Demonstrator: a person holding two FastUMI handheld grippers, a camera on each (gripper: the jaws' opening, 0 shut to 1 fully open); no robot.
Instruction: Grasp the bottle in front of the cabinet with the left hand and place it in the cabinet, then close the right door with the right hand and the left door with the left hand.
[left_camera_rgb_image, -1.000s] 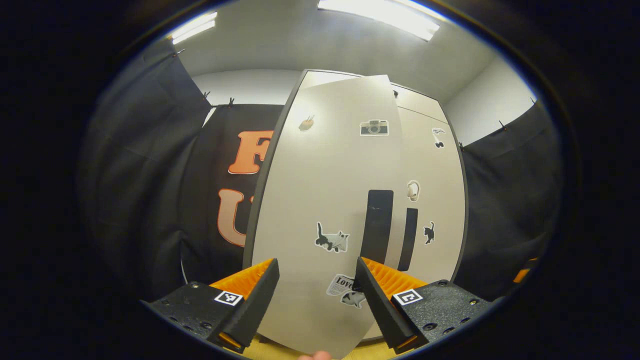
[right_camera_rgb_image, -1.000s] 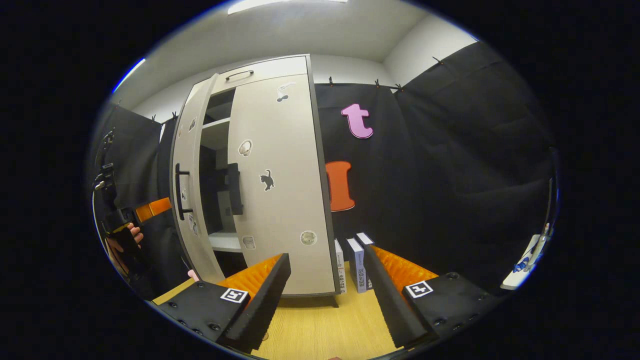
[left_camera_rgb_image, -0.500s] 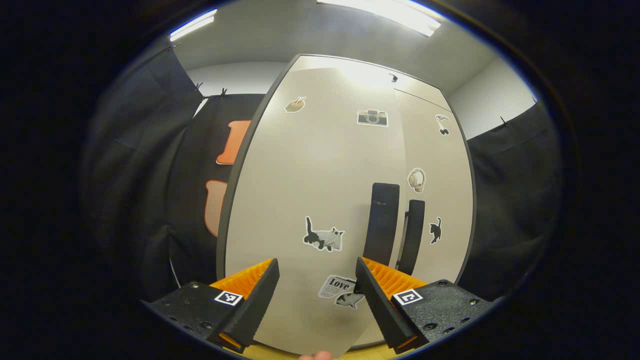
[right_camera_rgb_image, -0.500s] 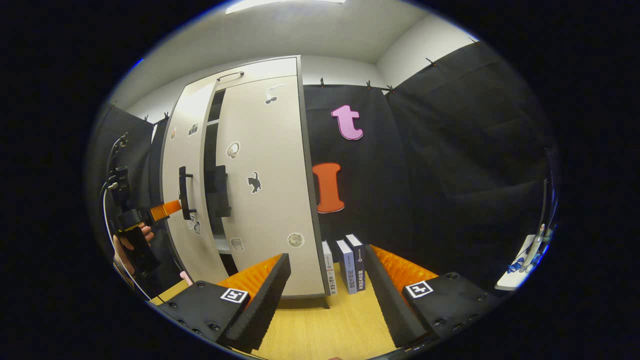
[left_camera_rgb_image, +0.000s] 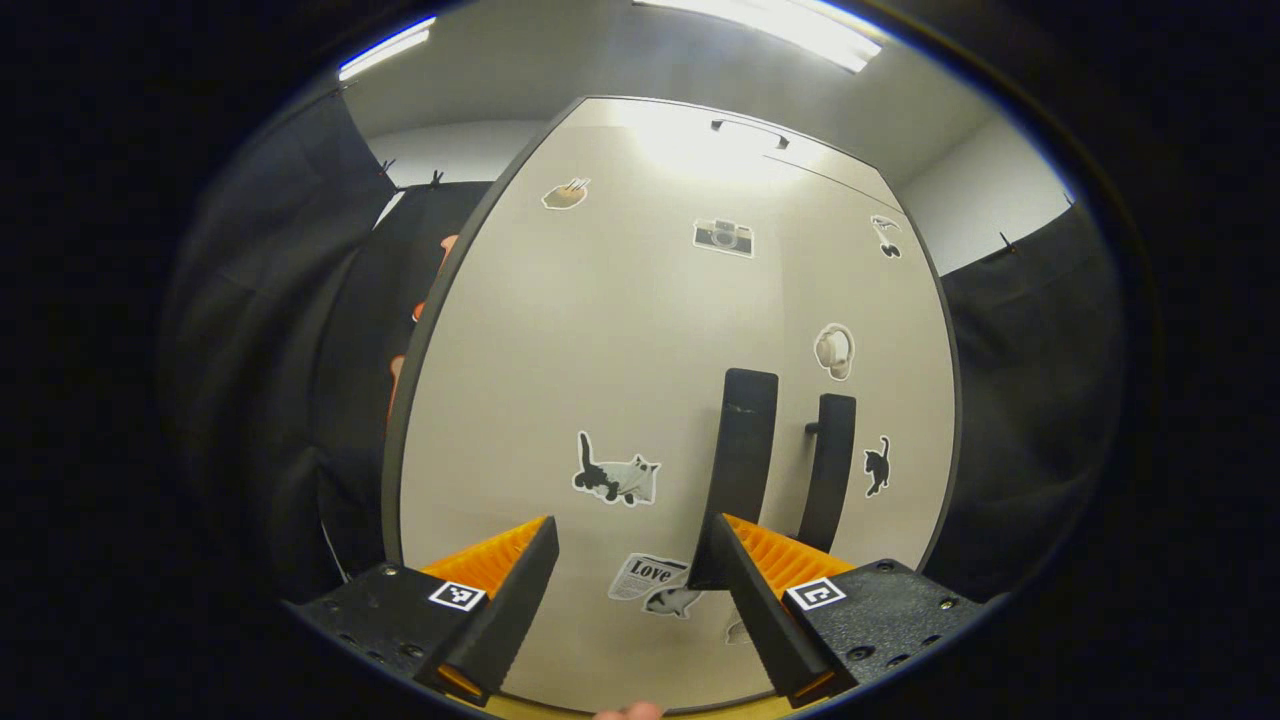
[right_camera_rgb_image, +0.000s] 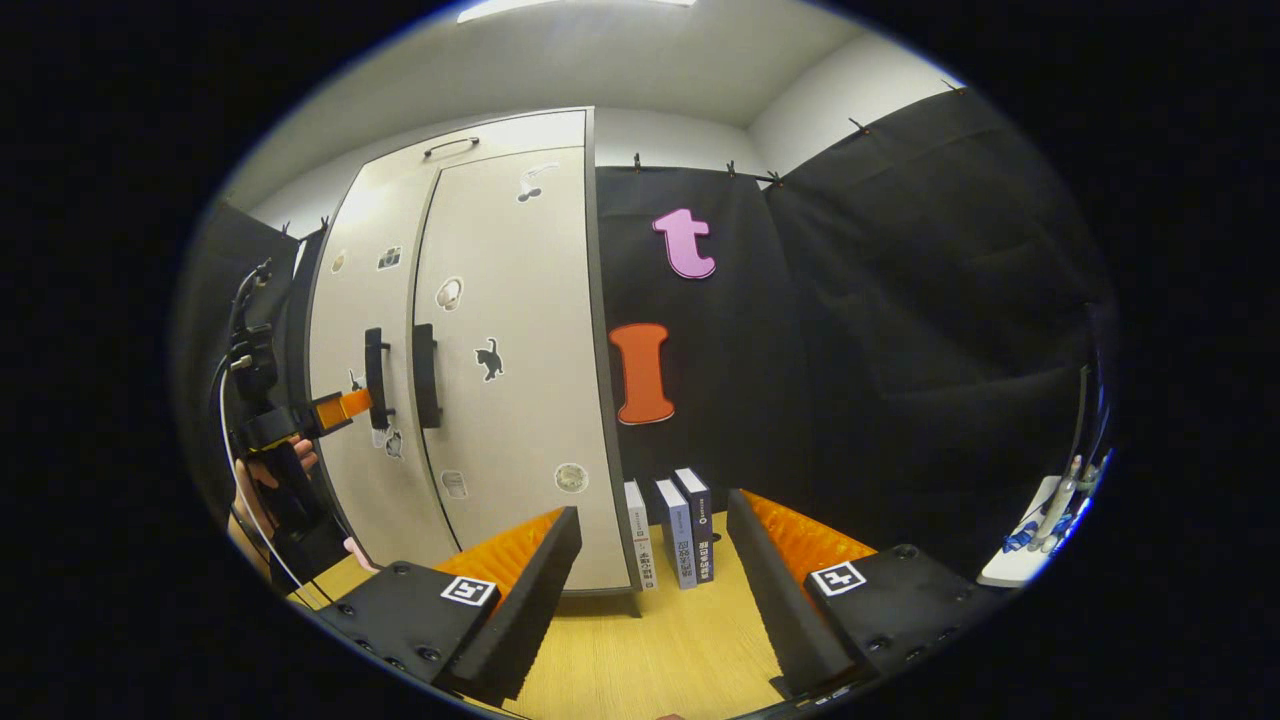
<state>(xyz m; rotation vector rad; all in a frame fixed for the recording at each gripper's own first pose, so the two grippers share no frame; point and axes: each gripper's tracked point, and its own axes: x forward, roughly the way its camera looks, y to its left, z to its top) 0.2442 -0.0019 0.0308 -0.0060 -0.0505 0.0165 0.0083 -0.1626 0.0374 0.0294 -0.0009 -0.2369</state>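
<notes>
The tall pale cabinet (left_camera_rgb_image: 640, 330) stands with both doors shut, so the bottle, if inside, is hidden from sight. In the left gripper view the left door (left_camera_rgb_image: 580, 380) is seen close up, dotted with stickers: a grey cat (left_camera_rgb_image: 614, 474), a small camera (left_camera_rgb_image: 723, 236) and a newspaper clipping (left_camera_rgb_image: 648, 575). Its dark vertical handle (left_camera_rgb_image: 740, 460) stands just beside the right door's handle (left_camera_rgb_image: 828, 465), the two nearly parallel. The left gripper (left_camera_rgb_image: 632, 590) is held just in front of the left door with its fingers spread apart and nothing between them; one finger (left_camera_rgb_image: 770, 610) overlaps the foot of the left door's handle, though I cannot tell whether it touches. In the right gripper view the same cabinet appears off to one side, with the right door (right_camera_rgb_image: 510, 380) flush with the frame and a black cat sticker (right_camera_rgb_image: 488, 358) on it. There the left gripper's tip sits right against the handle, held by a person's hand (right_camera_rgb_image: 268, 480). The right gripper (right_camera_rgb_image: 650, 580) is well apart from the cabinet, its fingers also spread wide and empty, over a light wooden table (right_camera_rgb_image: 650, 660). Three books (right_camera_rgb_image: 672, 535) stand upright just beside the cabinet's base, against the black cloth wall (right_camera_rgb_image: 880, 330).
</notes>
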